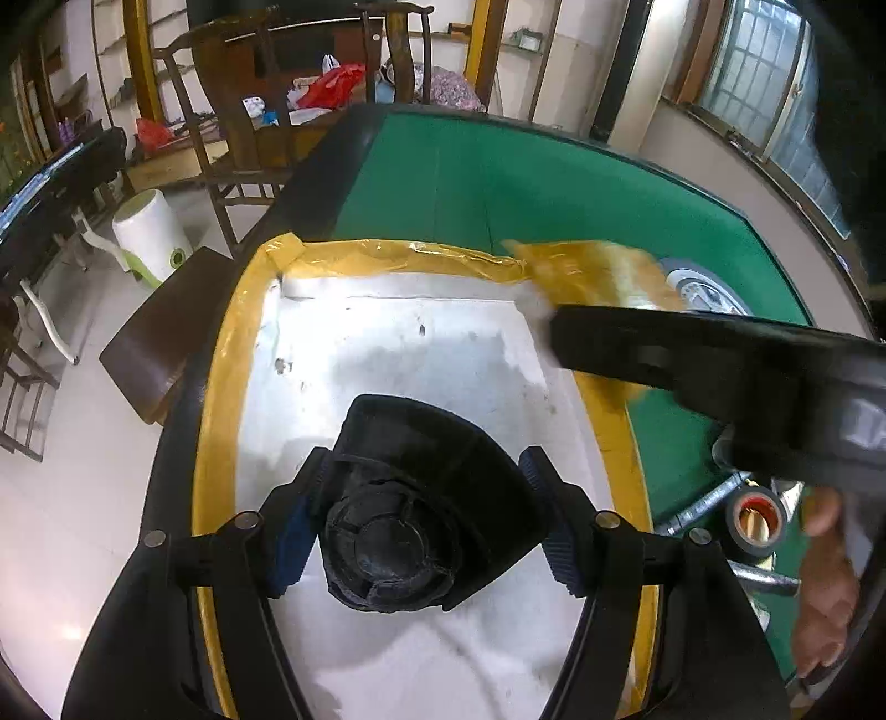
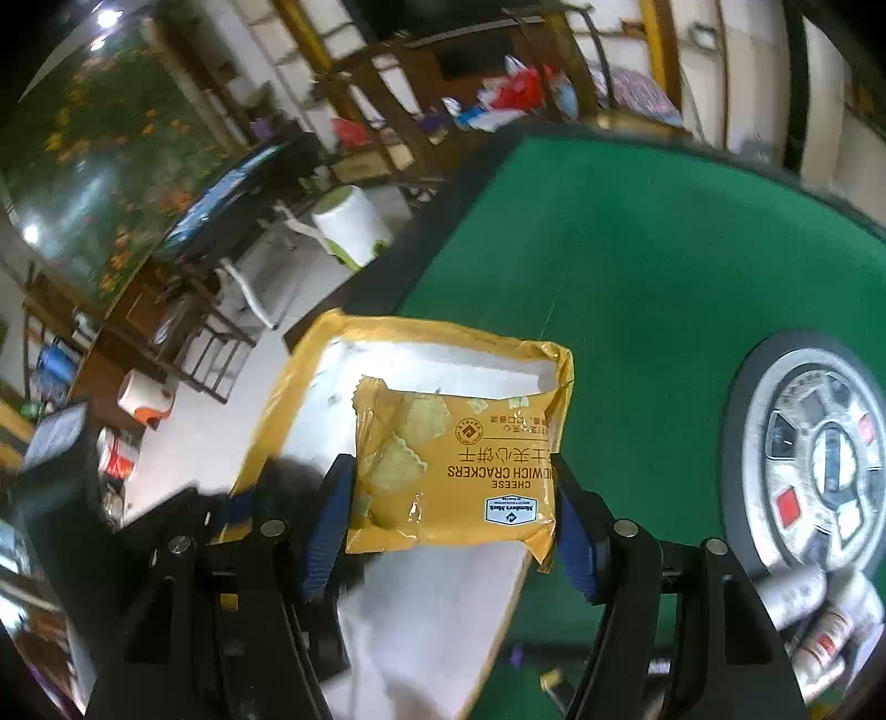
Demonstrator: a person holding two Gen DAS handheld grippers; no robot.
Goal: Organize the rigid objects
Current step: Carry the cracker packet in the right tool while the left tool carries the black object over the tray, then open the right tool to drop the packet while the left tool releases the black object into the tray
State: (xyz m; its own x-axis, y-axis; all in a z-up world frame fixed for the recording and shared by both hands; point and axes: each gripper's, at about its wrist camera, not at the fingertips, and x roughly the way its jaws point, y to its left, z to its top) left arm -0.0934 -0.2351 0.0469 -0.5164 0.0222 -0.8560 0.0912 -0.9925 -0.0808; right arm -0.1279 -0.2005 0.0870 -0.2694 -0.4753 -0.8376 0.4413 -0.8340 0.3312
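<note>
1. Daylight enters through the window (image 1: 769,83) at upper right of the left wrist view; the room is moderately bright.
2. Glare whitens the white tray floor (image 1: 387,354) and the floor tiles (image 1: 66,626) left of it.
3. The right wrist view is dimmer, with ceiling lamps (image 2: 108,19) flaring.
4. Motion blur smears the right wrist view's background and the yellow packet (image 1: 598,271) in the left wrist view.
5. Fisheye bending curves the green table (image 2: 637,266); the corners go black.

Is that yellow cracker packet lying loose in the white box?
No, the cracker packet is clamped between the right gripper's blue pads, held above the yellow-taped white box.
</note>
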